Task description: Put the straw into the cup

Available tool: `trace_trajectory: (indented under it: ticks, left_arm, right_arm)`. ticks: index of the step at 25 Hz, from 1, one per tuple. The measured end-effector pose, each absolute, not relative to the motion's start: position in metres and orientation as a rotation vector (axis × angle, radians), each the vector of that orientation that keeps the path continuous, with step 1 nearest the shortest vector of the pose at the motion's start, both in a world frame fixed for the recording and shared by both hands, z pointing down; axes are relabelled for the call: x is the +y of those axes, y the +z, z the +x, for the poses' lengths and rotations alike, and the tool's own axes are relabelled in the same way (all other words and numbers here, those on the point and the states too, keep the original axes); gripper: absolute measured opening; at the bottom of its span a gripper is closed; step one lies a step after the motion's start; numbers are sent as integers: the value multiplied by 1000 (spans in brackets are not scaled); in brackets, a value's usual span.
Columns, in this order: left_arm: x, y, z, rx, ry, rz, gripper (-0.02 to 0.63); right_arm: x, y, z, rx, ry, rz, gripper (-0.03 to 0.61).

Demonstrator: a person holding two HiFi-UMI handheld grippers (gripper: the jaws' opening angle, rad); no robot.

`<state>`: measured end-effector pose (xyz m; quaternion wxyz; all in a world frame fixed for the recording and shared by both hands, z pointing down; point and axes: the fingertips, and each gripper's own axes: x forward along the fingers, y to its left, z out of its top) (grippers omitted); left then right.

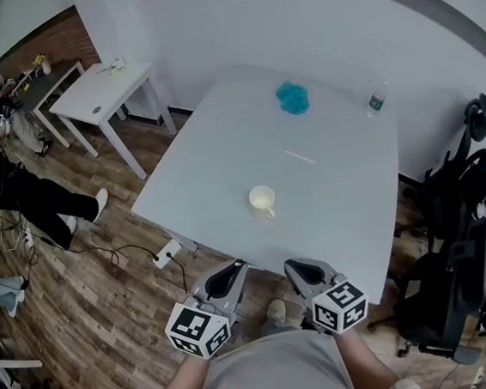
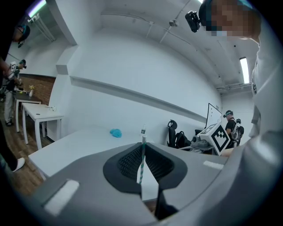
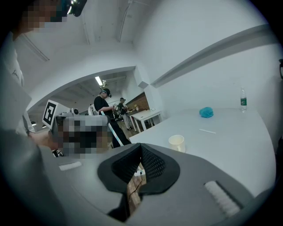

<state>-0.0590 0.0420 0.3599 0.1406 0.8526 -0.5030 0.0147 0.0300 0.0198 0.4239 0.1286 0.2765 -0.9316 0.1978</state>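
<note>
A cream cup (image 1: 262, 200) stands upright near the front of the white table (image 1: 222, 161); in the right gripper view the cup (image 3: 176, 141) shows just right of the jaw tips. The thin white straw (image 1: 299, 157) lies flat on the table beyond the cup, and the straw (image 3: 207, 131) lies apart from it. My left gripper (image 1: 232, 267) and right gripper (image 1: 293, 265) hang side by side off the table's front edge, close to my body. Both are shut with nothing in them. In the left gripper view the jaws hide the cup and straw.
A blue crumpled cloth (image 1: 292, 97) and a clear bottle (image 1: 377, 97) sit at the table's far side. Black office chairs (image 1: 459, 210) crowd the right edge. A small white desk (image 1: 98, 90) and seated people are at the left. A power strip (image 1: 166, 253) with cables lies on the floor.
</note>
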Motion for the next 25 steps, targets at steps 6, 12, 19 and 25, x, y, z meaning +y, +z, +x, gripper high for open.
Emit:
trace_trajectory:
  ticks: [6, 12, 19, 25]
  left_arm:
    - [4, 355, -52, -1498, 29, 2453, 43]
    - [-20, 355, -40, -1512, 19, 2443, 43]
    - [-37, 353, -38, -1513, 46, 2418, 43]
    - [-50, 353, -47, -1485, 52, 2413, 43]
  right_arm:
    - [-19, 420, 34, -2721, 544, 739, 8]
    - [-47, 417, 43, -2729, 530, 714, 8]
    - [-60, 419, 48, -2727, 582, 714, 8]
    - [-73, 425, 50, -2713, 635, 770, 8]
